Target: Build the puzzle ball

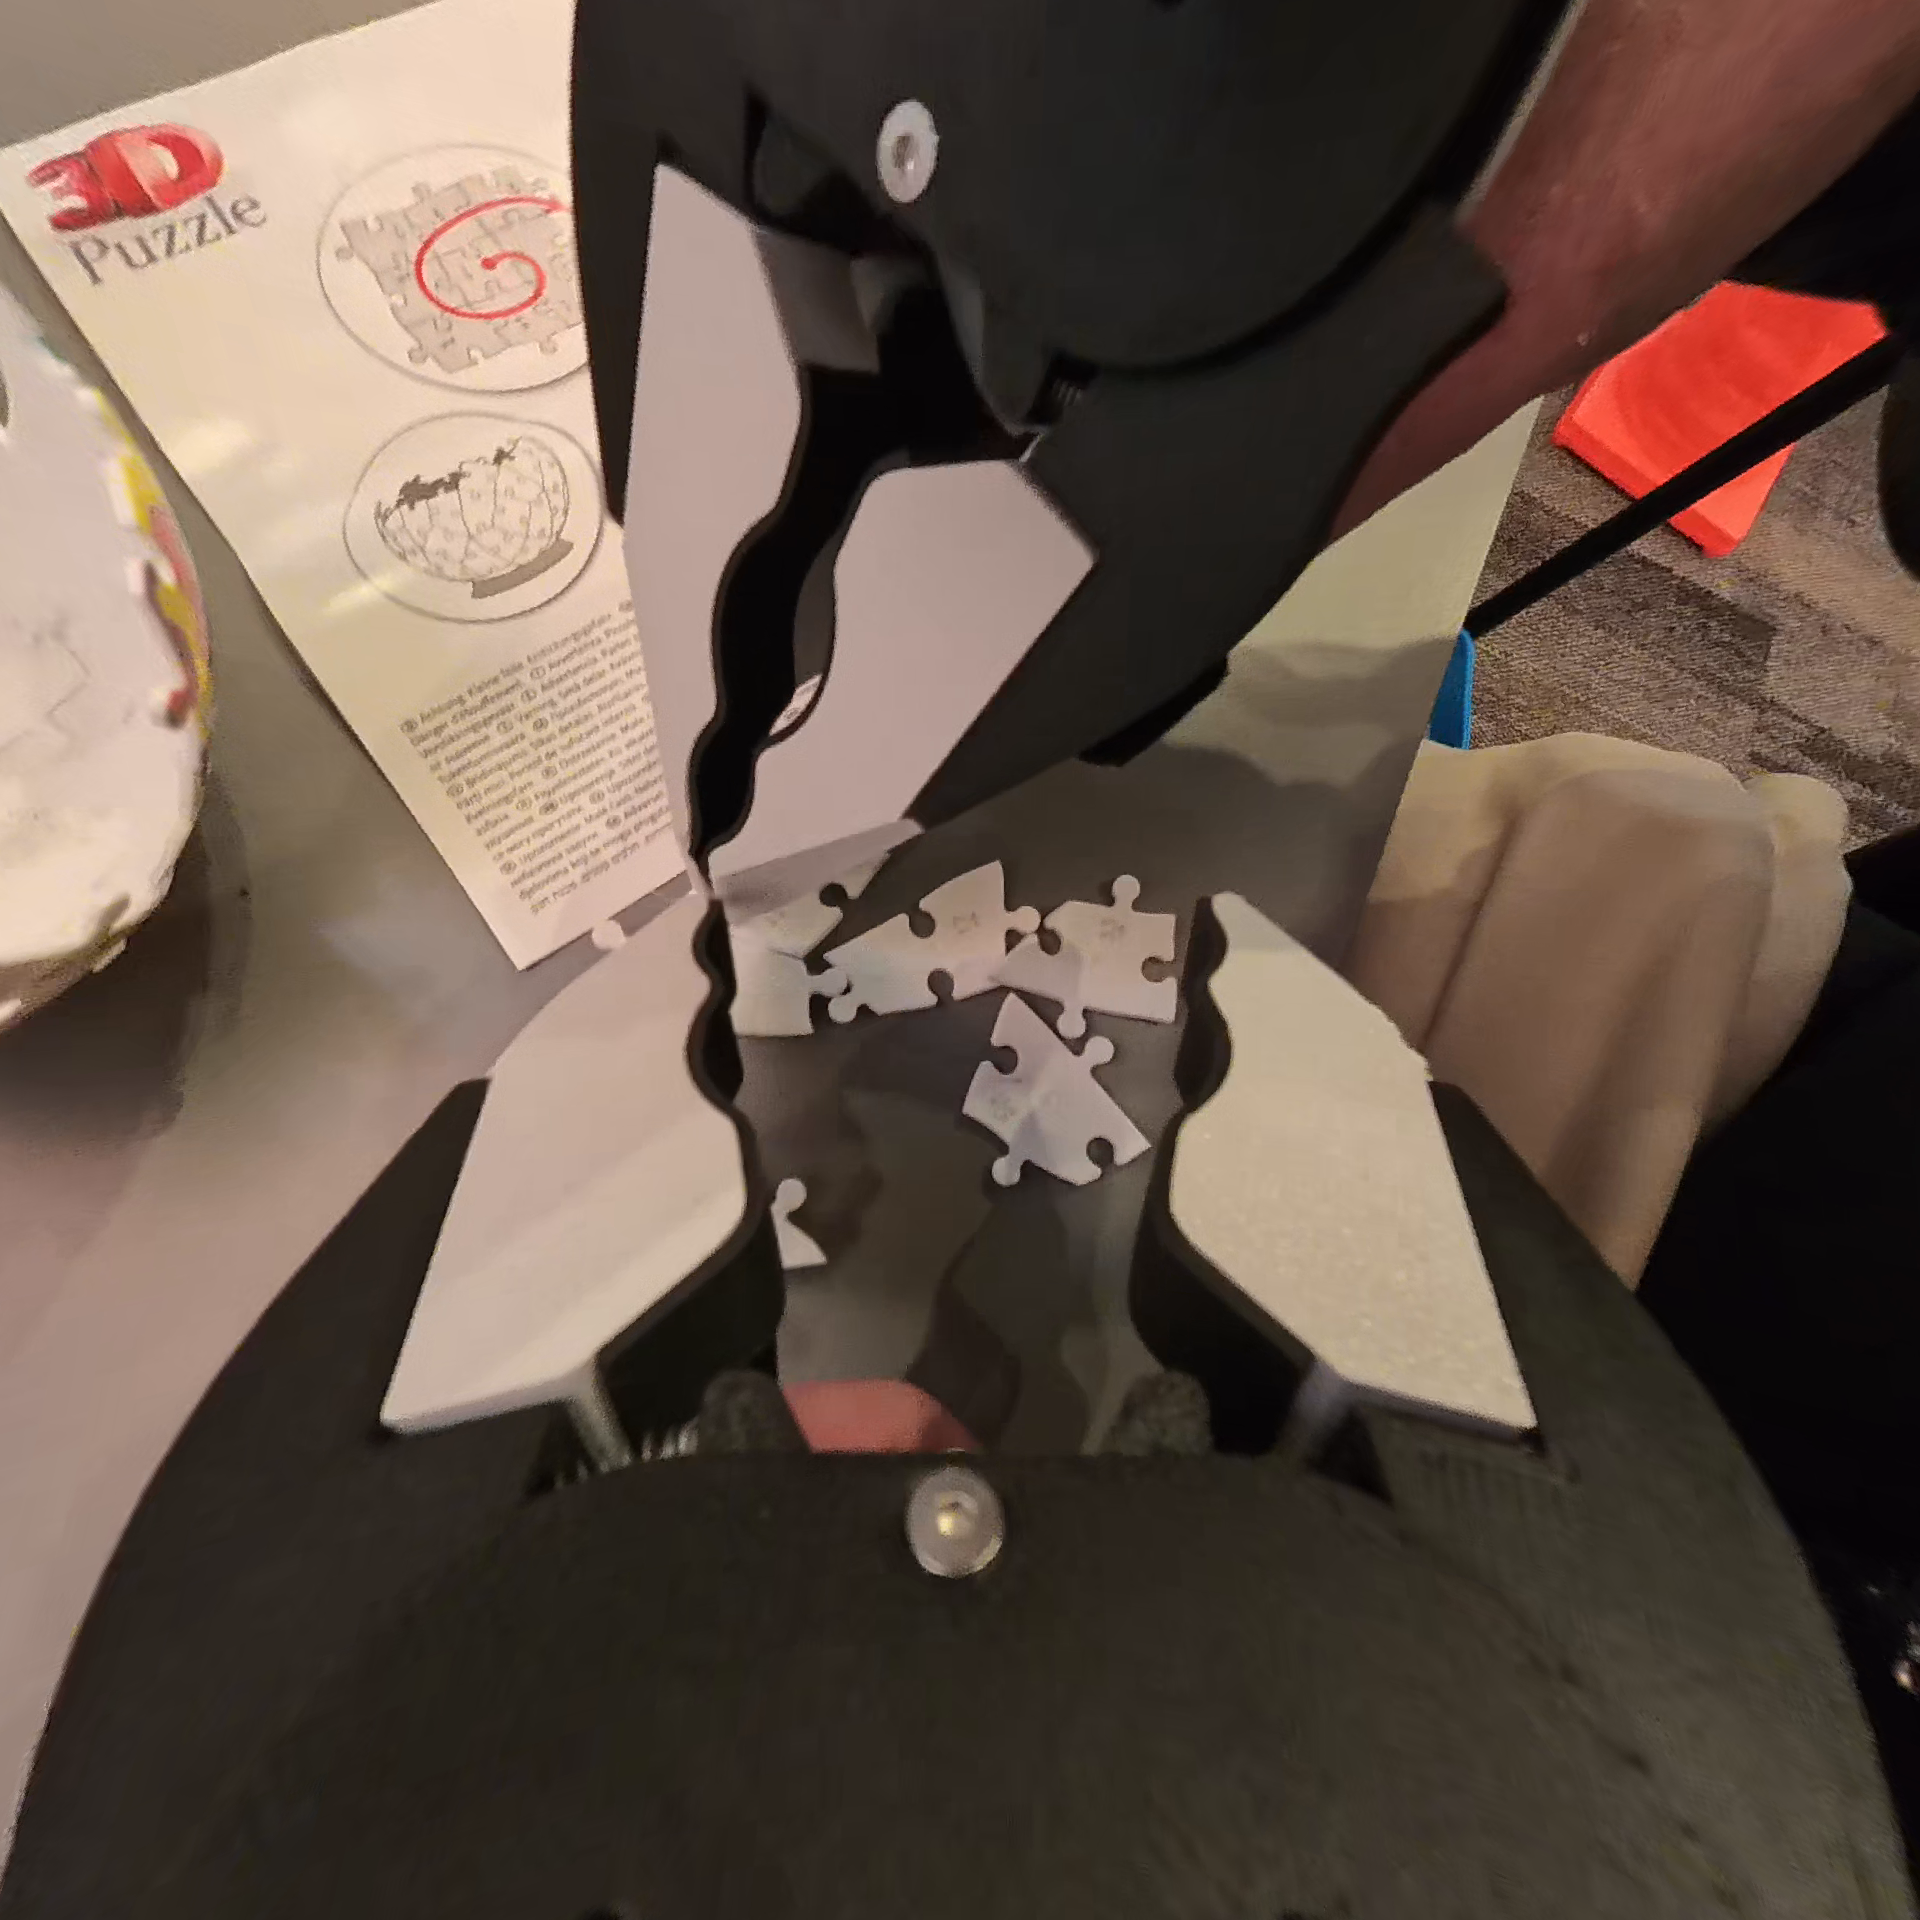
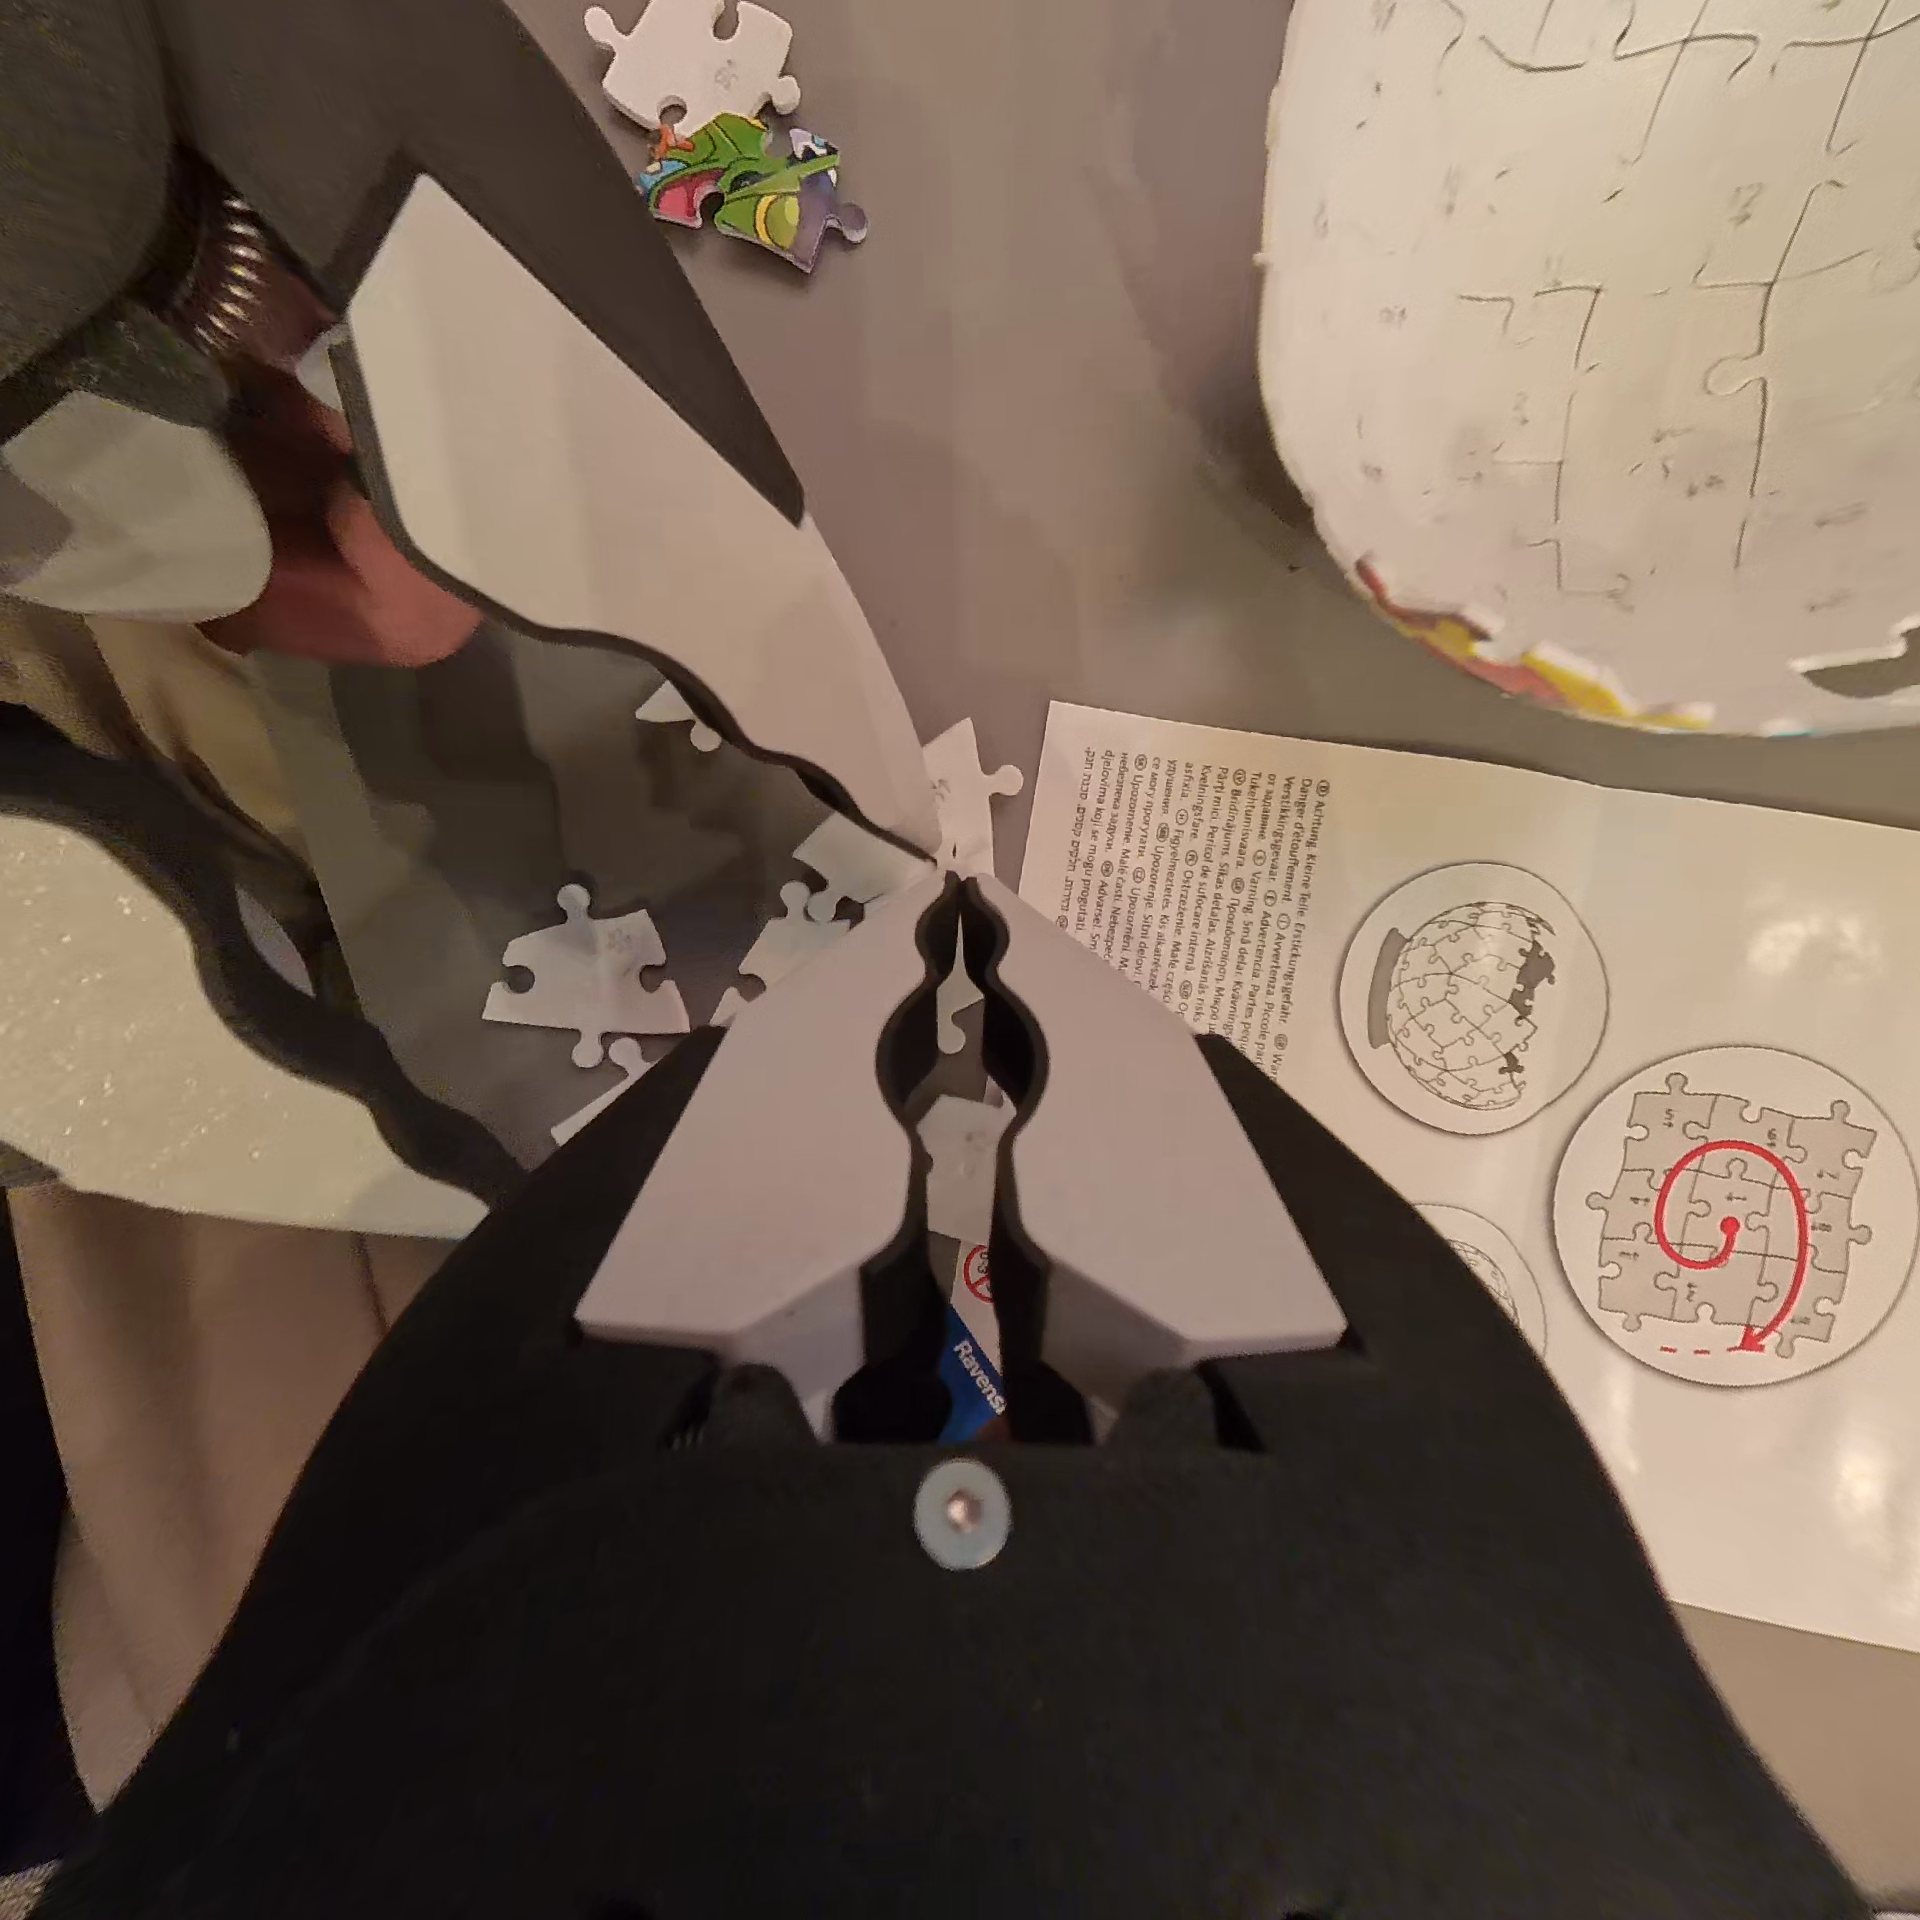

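The partly built puzzle ball [image 1: 73, 675] lies white inner side up at the far left; it also shows in the right wrist view [image 2: 1610, 364]. Several loose white pieces [image 1: 1049, 1101] lie on the grey table between the fingers of my open left gripper [image 1: 961, 925]. My right gripper [image 2: 956, 883] is shut. Its tips appear to pinch the near edge of a white puzzle piece [image 2: 966, 790] beside the left gripper's finger [image 2: 623, 540]. In the left wrist view the right gripper [image 1: 710, 868] reaches down from above, tip against the left finger.
A printed instruction sheet [image 1: 364, 416] lies between the pieces and the ball [image 2: 1455, 1039]. A colourful piece [image 2: 758, 187] and a white one [image 2: 696, 62] lie farther off. Beige cloth [image 1: 1558, 935] and an orange block [image 1: 1714, 405] sit beyond the table edge.
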A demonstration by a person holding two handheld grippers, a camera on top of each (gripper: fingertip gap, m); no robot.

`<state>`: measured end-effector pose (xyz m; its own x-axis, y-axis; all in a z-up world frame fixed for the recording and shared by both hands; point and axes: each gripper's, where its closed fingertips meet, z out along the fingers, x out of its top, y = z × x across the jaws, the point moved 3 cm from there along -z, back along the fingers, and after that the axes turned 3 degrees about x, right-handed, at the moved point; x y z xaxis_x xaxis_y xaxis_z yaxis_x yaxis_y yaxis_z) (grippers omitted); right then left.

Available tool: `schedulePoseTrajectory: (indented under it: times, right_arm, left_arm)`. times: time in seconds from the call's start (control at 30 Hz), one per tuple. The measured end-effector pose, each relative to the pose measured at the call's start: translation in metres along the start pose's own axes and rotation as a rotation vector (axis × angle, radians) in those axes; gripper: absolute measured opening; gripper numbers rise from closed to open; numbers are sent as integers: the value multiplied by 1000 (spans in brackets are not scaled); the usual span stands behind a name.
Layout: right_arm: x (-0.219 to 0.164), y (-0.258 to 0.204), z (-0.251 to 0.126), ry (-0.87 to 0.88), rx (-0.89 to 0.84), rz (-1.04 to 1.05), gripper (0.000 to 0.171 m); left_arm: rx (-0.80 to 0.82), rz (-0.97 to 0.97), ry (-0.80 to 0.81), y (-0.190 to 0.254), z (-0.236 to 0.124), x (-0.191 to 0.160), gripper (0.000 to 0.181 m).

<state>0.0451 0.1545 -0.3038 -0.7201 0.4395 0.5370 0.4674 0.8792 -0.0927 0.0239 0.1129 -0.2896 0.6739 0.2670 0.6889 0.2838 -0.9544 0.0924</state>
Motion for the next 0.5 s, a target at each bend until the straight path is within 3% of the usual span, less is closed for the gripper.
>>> schedulePoseTrajectory:
  times: [0.3,0.5]
  right_arm:
    - [-1,0,0,-6,0,12,0]
    - [0,1,1,-16,-16,2,0]
  left_arm:
    - [30,28,-58,-7,10,-12,66]
    - [-28,-28,-55,-3,9,-10,77]
